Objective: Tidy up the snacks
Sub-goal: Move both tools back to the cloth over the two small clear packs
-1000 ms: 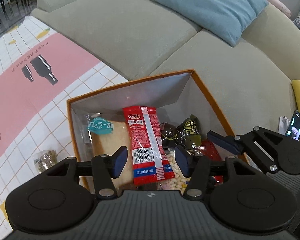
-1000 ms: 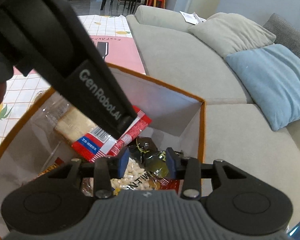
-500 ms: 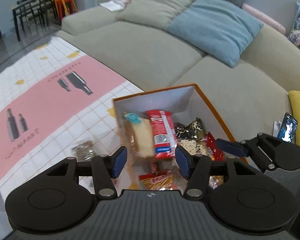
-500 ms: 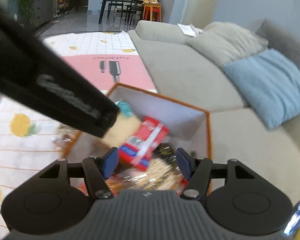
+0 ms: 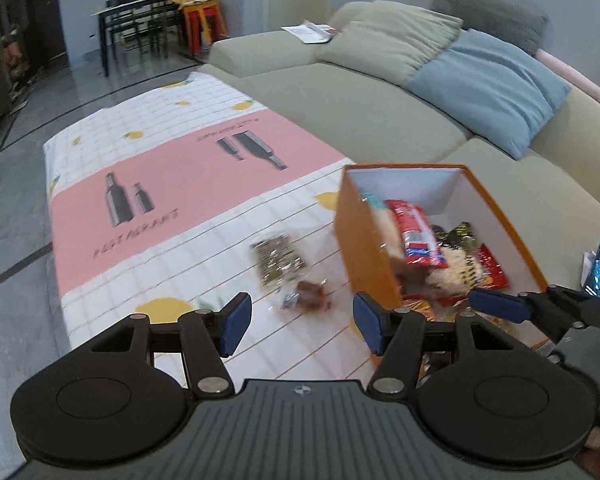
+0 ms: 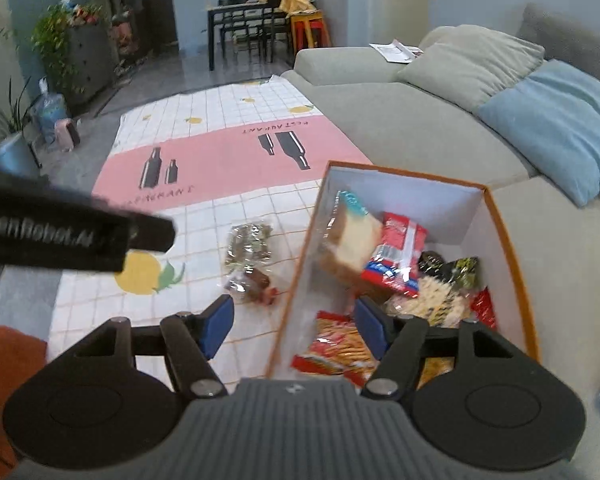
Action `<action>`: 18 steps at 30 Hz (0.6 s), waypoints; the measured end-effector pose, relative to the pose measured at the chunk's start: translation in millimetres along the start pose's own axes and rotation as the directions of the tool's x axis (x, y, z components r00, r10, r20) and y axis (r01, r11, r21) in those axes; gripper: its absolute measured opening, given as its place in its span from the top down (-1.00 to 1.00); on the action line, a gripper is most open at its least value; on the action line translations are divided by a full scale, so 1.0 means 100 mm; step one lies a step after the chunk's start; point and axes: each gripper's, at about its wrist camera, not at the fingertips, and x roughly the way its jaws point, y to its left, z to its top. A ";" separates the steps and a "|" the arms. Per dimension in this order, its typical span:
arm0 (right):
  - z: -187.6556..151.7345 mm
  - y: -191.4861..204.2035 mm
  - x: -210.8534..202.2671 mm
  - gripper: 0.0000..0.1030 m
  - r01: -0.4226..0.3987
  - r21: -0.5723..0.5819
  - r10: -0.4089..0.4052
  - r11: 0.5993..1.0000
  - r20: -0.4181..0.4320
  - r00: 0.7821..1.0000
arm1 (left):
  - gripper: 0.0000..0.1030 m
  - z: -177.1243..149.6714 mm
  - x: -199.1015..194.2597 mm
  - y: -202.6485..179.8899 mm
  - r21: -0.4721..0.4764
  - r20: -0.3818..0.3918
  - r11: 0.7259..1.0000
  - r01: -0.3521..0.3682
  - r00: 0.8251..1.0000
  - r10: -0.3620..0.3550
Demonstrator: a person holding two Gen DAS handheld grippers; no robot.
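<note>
Both claws spread wide and holding nothing: left gripper (image 5: 300, 322) above two loose snack packets (image 5: 278, 258) at 12 o'clock, orange box (image 5: 364, 236) of snacks at 2 o'clock, right gripper (image 6: 292, 326) straddling its near wall.

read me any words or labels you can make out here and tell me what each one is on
"GenRobot.AI": side of the left hand-held gripper, seen from the right wrist view.
"RESTAURANT": pink band of the floor mat, upside down in view, partly blurred.
Printing on the red packet and the other snacks in the orange box: too blurred to read.
Loose packets on the mat: no legible text.
</note>
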 end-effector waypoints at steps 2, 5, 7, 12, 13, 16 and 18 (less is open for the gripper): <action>-0.06 0.07 -0.02 -0.28 -0.005 0.024 0.005 1.000 0.028 1.000 | -0.35 -0.09 -0.01 0.11 -0.014 0.005 1.000 -0.020 1.000 0.020; -0.12 0.17 0.01 -0.28 -0.004 0.029 0.002 1.000 0.057 0.998 | -0.35 -0.22 0.00 0.26 -0.018 0.007 0.999 -0.051 0.999 0.051; -0.15 0.24 0.03 -0.28 -0.020 0.022 0.018 1.000 0.066 0.998 | -0.35 -0.27 0.04 0.36 -0.028 0.002 0.998 -0.057 0.998 0.057; -0.15 0.43 0.16 -0.26 -0.059 -0.065 0.063 0.996 0.070 0.996 | -0.35 -0.31 0.15 0.62 -0.067 0.004 0.998 -0.016 1.000 0.016; -0.15 0.47 0.21 -0.21 -0.063 -0.091 0.069 0.994 0.063 0.996 | -0.35 -0.30 0.18 0.66 -0.071 0.000 0.997 -0.011 1.000 0.012; -0.10 0.56 0.36 -0.07 -0.077 -0.160 0.082 0.984 0.029 0.996 | -0.35 -0.29 0.29 0.80 -0.078 -0.017 0.997 0.004 1.000 -0.005; -0.05 0.60 0.49 -0.05 -0.084 -0.203 0.087 0.976 0.003 0.996 | -0.35 -0.26 0.39 0.86 -0.072 -0.039 0.997 0.022 0.999 -0.025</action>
